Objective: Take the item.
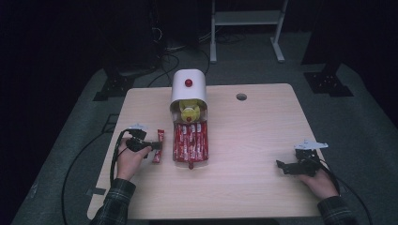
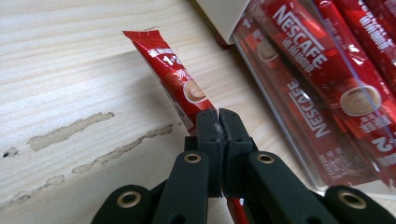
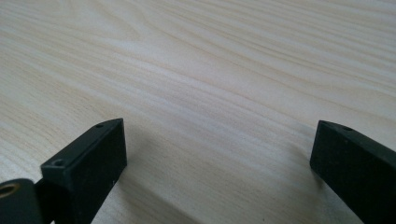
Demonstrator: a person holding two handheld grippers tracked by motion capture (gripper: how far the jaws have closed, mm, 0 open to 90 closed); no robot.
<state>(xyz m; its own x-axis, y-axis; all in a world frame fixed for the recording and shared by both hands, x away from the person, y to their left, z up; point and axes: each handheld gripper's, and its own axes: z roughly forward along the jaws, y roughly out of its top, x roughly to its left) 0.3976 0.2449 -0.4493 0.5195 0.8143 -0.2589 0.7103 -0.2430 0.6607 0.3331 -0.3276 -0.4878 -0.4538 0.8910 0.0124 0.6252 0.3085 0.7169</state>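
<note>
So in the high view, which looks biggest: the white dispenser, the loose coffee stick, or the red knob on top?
1. White dispenser, clearly largest.
2. Loose coffee stick, held in the left gripper.
3. Red knob, smallest.

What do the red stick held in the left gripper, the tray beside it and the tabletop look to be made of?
Red stick: probably glossy plastic or foil film, judging by its sheen and crimped end. Tray: seemingly clear hard plastic, since the sachets show through its wall. Tabletop: pale wood or wood-look laminate, matte, with visible grain lines.

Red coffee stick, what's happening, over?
Left claw shut on red coffee stick. Right claw open over bare table. Nothing blocking.
</note>
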